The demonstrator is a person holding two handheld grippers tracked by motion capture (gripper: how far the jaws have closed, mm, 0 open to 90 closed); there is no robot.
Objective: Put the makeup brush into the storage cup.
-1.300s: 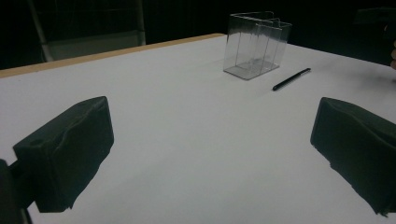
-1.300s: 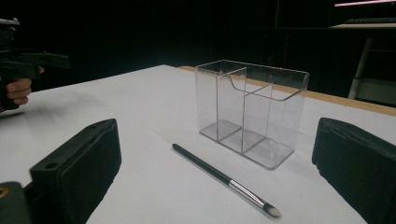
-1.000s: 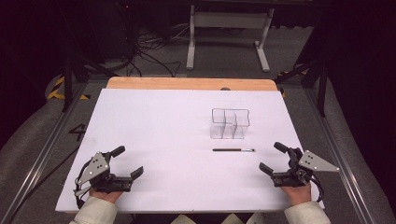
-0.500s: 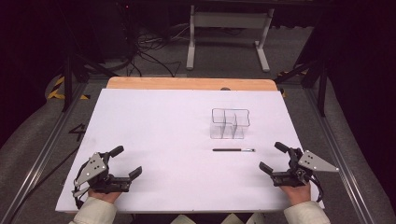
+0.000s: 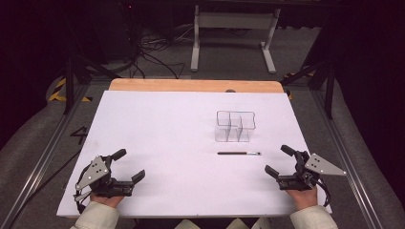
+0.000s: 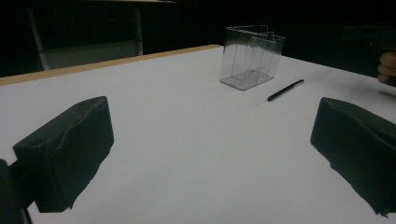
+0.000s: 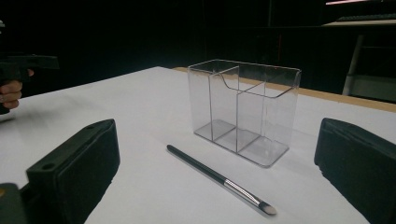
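From above, on the white table [image 5: 157, 129], a clear divided organizer [image 5: 234, 126] stands right of centre, its compartments empty. A slim dark brush [image 5: 239, 153] lies flat just in front of it, apart from it, silver ferrule pointing right. The left gripper [image 5: 129, 164] rests near the front left corner, jaws spread wide around nothing. The right gripper [image 5: 279, 161] sits near the front right corner, equally wide apart and empty, close to the brush's tip but not touching.

Along the left gripper view, the organizer [image 6: 252, 56] and brush [image 6: 285, 90] lie far off to the right.

Along the right gripper view, the brush [image 7: 215, 175] lies between the spread jaws, before the empty organizer [image 7: 243, 109].
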